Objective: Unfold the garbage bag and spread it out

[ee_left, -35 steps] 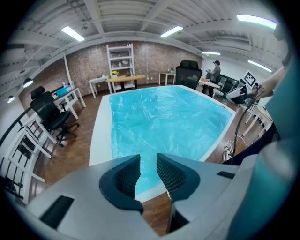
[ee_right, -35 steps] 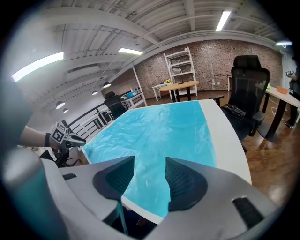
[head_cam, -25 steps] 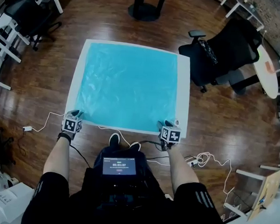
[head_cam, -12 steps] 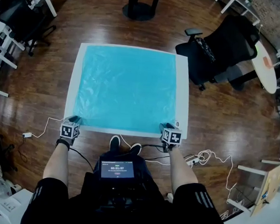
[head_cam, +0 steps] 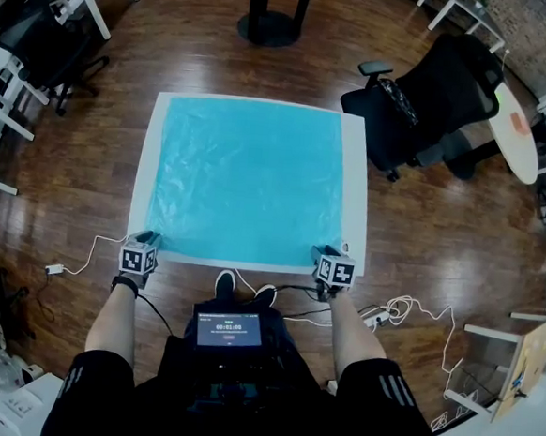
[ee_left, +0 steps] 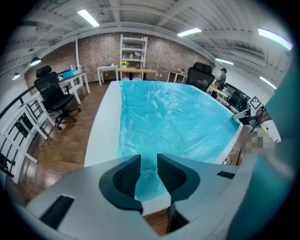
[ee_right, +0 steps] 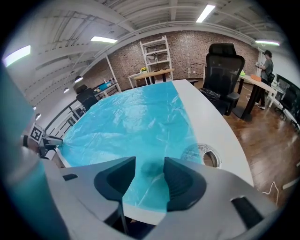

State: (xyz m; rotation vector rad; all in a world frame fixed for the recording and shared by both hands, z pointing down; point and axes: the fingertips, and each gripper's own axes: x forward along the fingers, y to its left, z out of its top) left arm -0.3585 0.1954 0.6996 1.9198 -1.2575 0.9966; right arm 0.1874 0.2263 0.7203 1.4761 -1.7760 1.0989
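Head view: the garbage bag [head_cam: 248, 177] looks thin, light and slippery; pinch its near corners. The left gripper [head_cam: 148, 239] and right gripper [head_cam: 323, 253] are half-open and empty; the right jaws have just been closing.

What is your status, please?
Left gripper open; right gripper open, jaws just closed a little, gripping nothing. Thin turquoise plastic garbage bag flat on white table. Nothing obstructing.

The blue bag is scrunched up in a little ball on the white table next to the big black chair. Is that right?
No. The blue garbage bag is not in a ball: it lies spread out flat over most of the white table, as the head view shows. The rest is right: the table stands next to the black office chair.
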